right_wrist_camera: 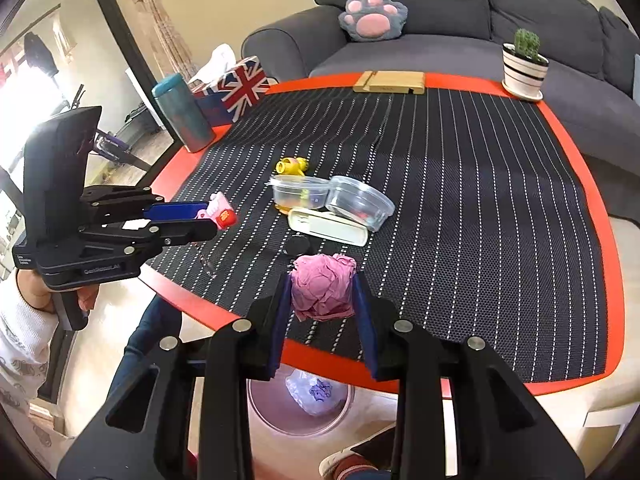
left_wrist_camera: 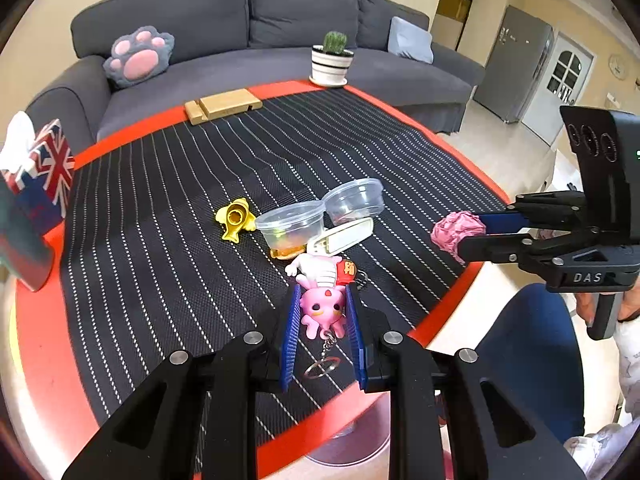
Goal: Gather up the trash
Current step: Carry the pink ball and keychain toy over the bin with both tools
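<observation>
My right gripper (right_wrist_camera: 323, 294) is shut on a crumpled pink paper ball (right_wrist_camera: 323, 291) and holds it over the table's front edge; the ball also shows in the left wrist view (left_wrist_camera: 456, 230). A bin (right_wrist_camera: 300, 400) with crumpled paper inside stands on the floor just below it. My left gripper (left_wrist_camera: 322, 312) is shut on a pink figure keychain (left_wrist_camera: 322, 304), whose ring (left_wrist_camera: 322, 368) hangs down over the mat. Two clear plastic cups (left_wrist_camera: 290, 222) (left_wrist_camera: 354, 198), a white flat case (left_wrist_camera: 342, 236) and a yellow toy (left_wrist_camera: 236, 218) lie mid-table.
The red table (left_wrist_camera: 40, 340) carries a black striped mat (left_wrist_camera: 180, 180). A cactus pot (left_wrist_camera: 332, 60), a wooden stand (left_wrist_camera: 222, 105), a Union Jack tissue box (left_wrist_camera: 48, 168) and a teal tumbler (right_wrist_camera: 182, 112) stand along its edges. A grey sofa (left_wrist_camera: 240, 20) is behind. The person's legs are at the front.
</observation>
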{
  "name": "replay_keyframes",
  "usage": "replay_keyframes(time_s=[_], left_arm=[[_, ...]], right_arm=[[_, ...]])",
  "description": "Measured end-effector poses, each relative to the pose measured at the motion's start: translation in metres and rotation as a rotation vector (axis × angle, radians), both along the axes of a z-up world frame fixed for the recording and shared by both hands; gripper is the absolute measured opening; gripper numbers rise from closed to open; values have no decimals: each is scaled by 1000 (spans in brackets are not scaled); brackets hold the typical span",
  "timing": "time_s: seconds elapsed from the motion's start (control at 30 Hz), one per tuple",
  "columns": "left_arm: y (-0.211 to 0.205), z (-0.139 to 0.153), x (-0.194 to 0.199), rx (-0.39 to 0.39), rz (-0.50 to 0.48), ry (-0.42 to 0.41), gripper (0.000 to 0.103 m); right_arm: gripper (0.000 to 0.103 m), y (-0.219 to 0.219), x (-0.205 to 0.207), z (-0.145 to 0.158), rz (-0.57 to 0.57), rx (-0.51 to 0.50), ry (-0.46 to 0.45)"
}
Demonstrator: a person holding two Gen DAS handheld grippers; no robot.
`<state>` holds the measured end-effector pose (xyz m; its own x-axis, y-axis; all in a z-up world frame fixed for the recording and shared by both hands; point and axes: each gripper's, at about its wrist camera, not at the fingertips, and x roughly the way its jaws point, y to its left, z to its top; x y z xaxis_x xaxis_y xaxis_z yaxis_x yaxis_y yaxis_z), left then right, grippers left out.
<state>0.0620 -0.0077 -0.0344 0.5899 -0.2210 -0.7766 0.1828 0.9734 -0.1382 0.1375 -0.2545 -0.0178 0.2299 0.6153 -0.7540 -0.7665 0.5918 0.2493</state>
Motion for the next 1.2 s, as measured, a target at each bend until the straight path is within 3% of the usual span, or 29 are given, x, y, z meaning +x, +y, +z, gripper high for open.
replay_keyframes(time_s=[0.53, 1.1, 1.2], left_arm=[[-18, 11, -51, -21, -9, -29, 22], [-35, -4, -81, -38, -28, -1, 22], [-37, -5, -83, -32, -28, -5, 27]], right_arm=[[31, 1, -52, 19, 90, -20, -68], [31, -8, -75, 17, 123, -21, -51], [31, -9, -76, 16, 124, -20, -45]])
